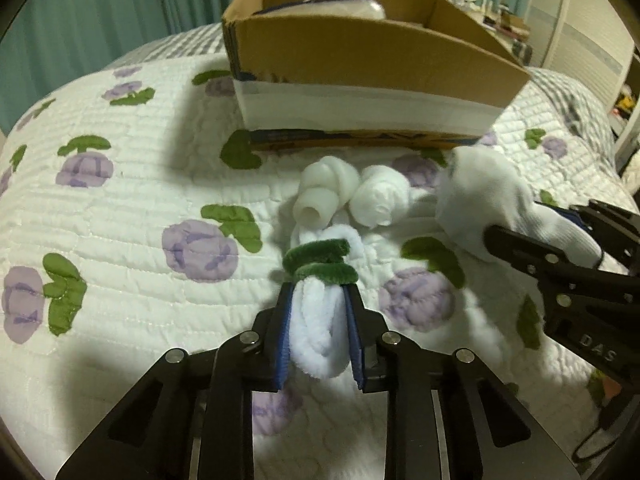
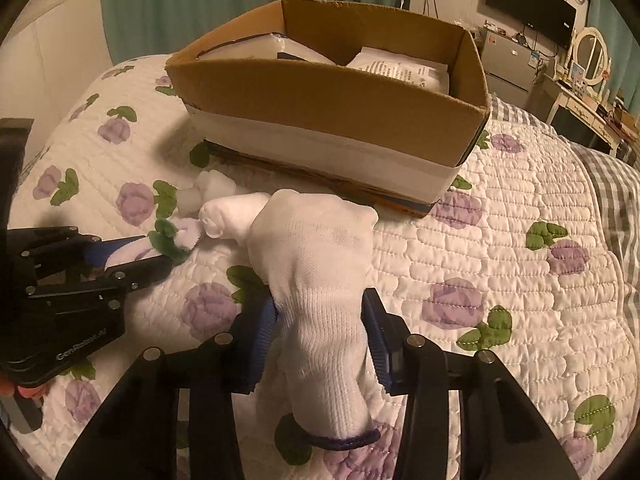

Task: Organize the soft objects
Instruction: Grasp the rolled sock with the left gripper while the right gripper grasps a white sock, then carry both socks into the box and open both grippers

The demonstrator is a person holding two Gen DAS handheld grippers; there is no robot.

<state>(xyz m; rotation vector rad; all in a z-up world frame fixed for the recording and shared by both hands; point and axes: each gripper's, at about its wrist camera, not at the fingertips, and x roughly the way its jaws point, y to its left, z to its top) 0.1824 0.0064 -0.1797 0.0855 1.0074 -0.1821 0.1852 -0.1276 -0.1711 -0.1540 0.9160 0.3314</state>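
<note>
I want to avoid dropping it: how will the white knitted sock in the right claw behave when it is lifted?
The white knitted sock is probably floppy: its free end already slumps forward beyond the right claw. It looks light and thin. The ribbed knit seems unlikely to slip between the blue pads.

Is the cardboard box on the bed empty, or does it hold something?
Not empty. The open-topped cardboard box holds white packages against its far wall; what they are cannot be told.
</note>
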